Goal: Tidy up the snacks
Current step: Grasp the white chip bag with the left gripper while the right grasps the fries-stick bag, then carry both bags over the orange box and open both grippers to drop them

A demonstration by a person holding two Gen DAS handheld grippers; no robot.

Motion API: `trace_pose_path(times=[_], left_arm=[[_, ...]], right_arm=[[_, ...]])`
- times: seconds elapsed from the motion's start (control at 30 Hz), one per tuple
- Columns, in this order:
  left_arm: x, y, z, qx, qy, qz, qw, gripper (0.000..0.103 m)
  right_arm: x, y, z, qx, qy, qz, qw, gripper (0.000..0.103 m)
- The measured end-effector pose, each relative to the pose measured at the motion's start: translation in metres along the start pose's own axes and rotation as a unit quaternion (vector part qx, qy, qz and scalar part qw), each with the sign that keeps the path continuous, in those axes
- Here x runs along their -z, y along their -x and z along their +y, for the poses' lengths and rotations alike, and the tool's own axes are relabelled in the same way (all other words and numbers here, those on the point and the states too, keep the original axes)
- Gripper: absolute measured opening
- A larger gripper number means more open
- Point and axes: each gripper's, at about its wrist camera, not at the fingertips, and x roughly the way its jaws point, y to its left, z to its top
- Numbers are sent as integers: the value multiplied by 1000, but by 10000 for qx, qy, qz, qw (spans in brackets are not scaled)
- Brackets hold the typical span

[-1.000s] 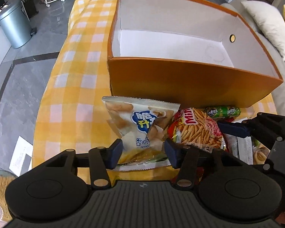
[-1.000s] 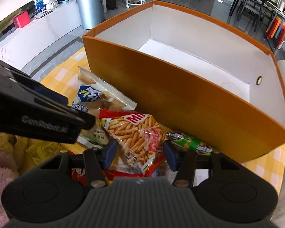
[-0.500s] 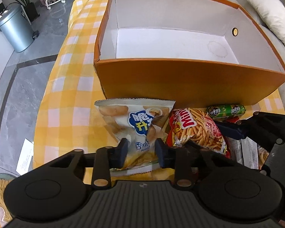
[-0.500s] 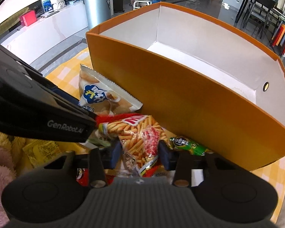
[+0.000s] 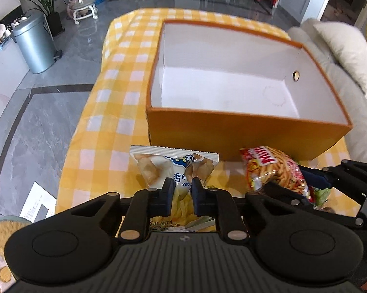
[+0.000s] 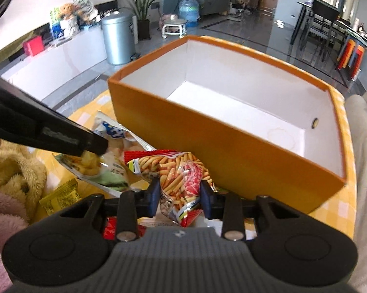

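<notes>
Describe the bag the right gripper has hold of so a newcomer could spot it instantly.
Find the big orange box on the yellow checked cloth. Just before its near wall, the right gripper pinches a red bag printed with thin fries, unlike the neighbouring white potato-chip bag.

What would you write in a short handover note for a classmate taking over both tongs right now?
Left tongs: have just closed on the white potato chip bag, lifted in front of the box.
Right tongs: have just closed on the red fries-snack bag, also lifted.
Orange box: on the yellow checked cloth, nothing inside.
Done: both bags gripped.
Left: put both bags in the box, then the yellow packet and whatever else lies near it.
</notes>
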Motion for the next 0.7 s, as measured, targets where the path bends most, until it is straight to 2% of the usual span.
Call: trace_pose_path(times=[0.4, 0.57, 0.7], left_arm=[[6, 60, 5, 360, 190, -783, 9961, 16], [-8, 82, -1, 430, -35, -1125, 9927, 16], [-33, 92, -11, 527, -379, -1366, 9885, 16]], right_arm=[[-8, 72, -20, 87, -951, -728, 9928, 31], [-20, 96, -30, 7, -1364, -938, 9862, 31], [-38, 106, -42, -60, -1562, -1040, 9822, 31]])
